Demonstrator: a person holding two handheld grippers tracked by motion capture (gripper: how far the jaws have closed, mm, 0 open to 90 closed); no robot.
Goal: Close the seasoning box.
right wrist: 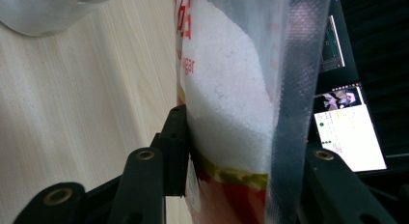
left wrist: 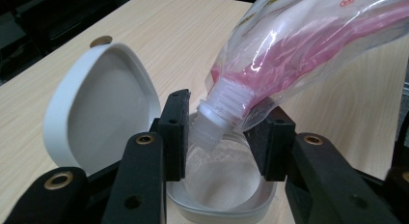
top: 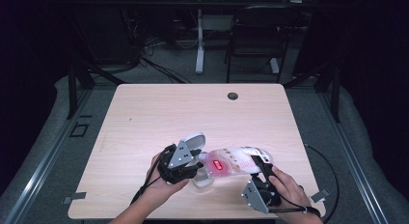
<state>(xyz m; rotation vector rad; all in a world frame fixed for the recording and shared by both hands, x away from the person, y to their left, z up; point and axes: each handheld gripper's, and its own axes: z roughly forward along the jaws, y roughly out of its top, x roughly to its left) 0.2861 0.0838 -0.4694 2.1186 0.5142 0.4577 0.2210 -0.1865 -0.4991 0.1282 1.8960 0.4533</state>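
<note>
From above we are seeing the right gripper (top: 263, 167) clamping the pouch (top: 239, 161), tilted over the tabletop (top: 159, 113). The left gripper view is adding more: the left gripper (left wrist: 224, 137) is gripping the jar (left wrist: 219, 178), whose lid (left wrist: 99, 105) is standing open, and the spout (left wrist: 214, 120) is dipping in.

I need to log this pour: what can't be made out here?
- Container base: left gripper view, cut off by the bottom edge and the jaws.
- Pouch print: right gripper view, cropped by the frame.
- Fill level in the container: high view, too small, behind the left gripper.
</note>
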